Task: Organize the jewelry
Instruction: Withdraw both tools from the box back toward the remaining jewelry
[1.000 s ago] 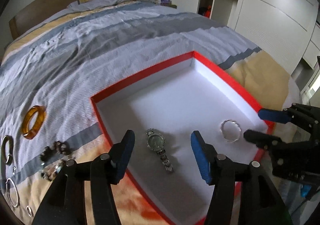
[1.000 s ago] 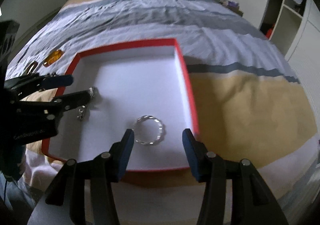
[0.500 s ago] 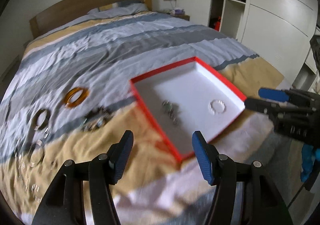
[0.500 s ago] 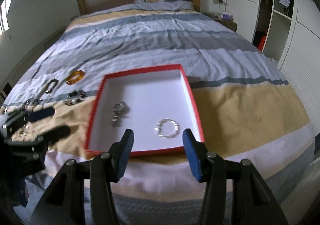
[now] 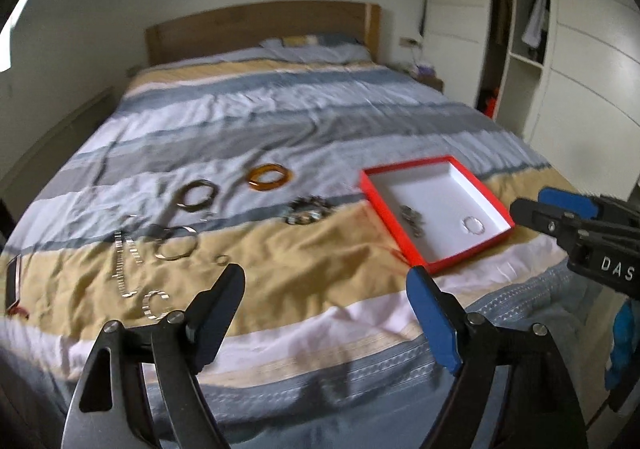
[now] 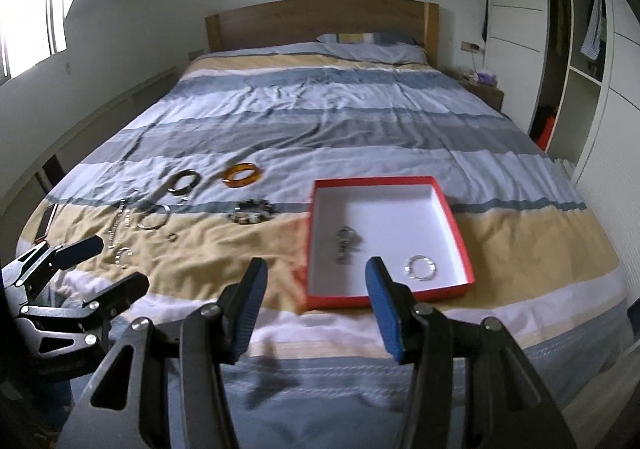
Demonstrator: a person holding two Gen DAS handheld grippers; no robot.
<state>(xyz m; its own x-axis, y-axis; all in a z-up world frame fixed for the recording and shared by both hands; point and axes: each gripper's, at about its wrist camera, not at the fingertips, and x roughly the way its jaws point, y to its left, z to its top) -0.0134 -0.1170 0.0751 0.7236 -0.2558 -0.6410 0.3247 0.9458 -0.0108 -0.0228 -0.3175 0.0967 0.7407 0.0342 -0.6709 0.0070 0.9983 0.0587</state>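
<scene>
A red box with a white inside (image 5: 377, 196) (image 6: 456, 225) lies on the bed near its foot. In it lie a silver watch (image 5: 412, 218) (image 6: 345, 243) and a silver bracelet (image 5: 473, 225) (image 6: 420, 267). Left of the box lie an amber bangle (image 5: 270, 177) (image 6: 242, 174), a beaded bracelet (image 5: 306, 210) (image 6: 251, 211), a dark bangle (image 5: 199, 194) (image 6: 184, 182) and several silver rings and chains (image 5: 176, 243) (image 6: 152, 219). My left gripper (image 5: 326, 291) is open and empty, held back above the bed's foot. My right gripper (image 6: 316, 281) is open and empty, also held back from the box.
The striped duvet (image 6: 320, 117) covers the bed up to the wooden headboard (image 6: 320, 21). White wardrobes (image 5: 592, 61) stand on the right. A phone (image 6: 47, 221) lies at the bed's left edge. The left gripper also shows in the right wrist view (image 6: 104, 265).
Both grippers have pulled back and up from the box, so the whole bed now shows. Both stay open. The watch and silver bracelet stay in the box.
</scene>
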